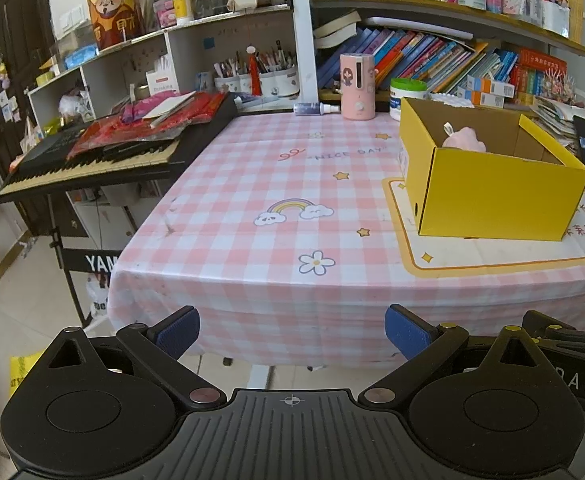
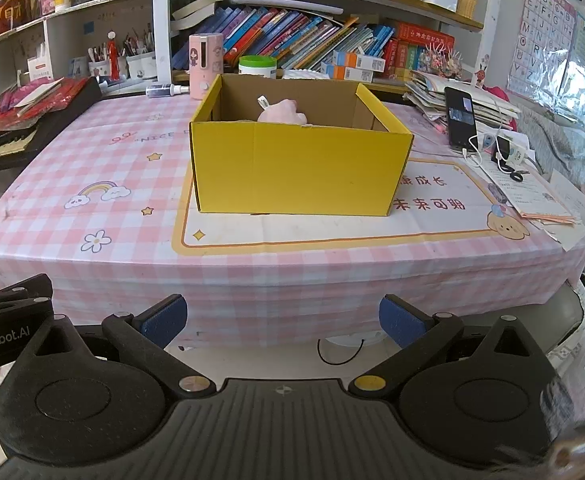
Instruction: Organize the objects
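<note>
Standing on the table (image 2: 252, 280), yellow box (image 2: 296, 170) well ahead of both grippers.
Left gripper (image 1: 292, 334) and right gripper (image 2: 282, 320) are held level, fingers apart, nothing gripped.

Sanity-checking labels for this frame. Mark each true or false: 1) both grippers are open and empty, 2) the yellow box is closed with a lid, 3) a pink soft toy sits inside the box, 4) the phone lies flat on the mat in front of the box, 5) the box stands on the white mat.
1) Both grippers are open and empty. True: the left gripper and right gripper have jaws spread with nothing between them.
2) The yellow box is closed. False: its top is open.
3) A pink soft toy sits inside. True.
4) The phone lies flat in front of the box. False: it stands propped to the box's right, against the papers.
5) The box stands on the white mat. True.
</note>
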Demonstrator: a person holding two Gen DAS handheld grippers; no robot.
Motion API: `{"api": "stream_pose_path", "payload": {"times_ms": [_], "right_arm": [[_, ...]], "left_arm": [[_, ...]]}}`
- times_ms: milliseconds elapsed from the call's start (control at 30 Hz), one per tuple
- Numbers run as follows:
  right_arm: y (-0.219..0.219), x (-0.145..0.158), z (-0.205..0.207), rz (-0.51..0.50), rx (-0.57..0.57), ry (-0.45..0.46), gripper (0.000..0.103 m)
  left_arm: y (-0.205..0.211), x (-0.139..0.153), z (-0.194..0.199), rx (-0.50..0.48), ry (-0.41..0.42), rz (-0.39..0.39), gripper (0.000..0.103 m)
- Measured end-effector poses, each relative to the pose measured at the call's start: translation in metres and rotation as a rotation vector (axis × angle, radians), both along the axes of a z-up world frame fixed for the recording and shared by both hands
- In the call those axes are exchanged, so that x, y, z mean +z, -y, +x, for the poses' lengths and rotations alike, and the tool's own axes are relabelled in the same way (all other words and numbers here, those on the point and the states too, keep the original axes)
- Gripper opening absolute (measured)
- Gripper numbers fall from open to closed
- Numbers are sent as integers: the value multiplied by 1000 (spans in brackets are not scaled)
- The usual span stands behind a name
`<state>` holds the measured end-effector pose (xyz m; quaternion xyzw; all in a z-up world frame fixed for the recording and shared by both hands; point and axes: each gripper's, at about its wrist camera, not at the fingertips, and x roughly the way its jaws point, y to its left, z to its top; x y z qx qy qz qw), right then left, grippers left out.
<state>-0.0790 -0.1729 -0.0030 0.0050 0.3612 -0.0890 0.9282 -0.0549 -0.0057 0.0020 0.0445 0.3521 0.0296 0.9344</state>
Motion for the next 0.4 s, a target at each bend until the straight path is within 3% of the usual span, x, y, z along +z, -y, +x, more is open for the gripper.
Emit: {"api": "stream_pose_path", "payload": {"times_ms": [400], "right_arm": [[0,-1,2,-13,10,1,103]], "left_arm": [[-5,-1,2,-3,4,-9,100]]}}
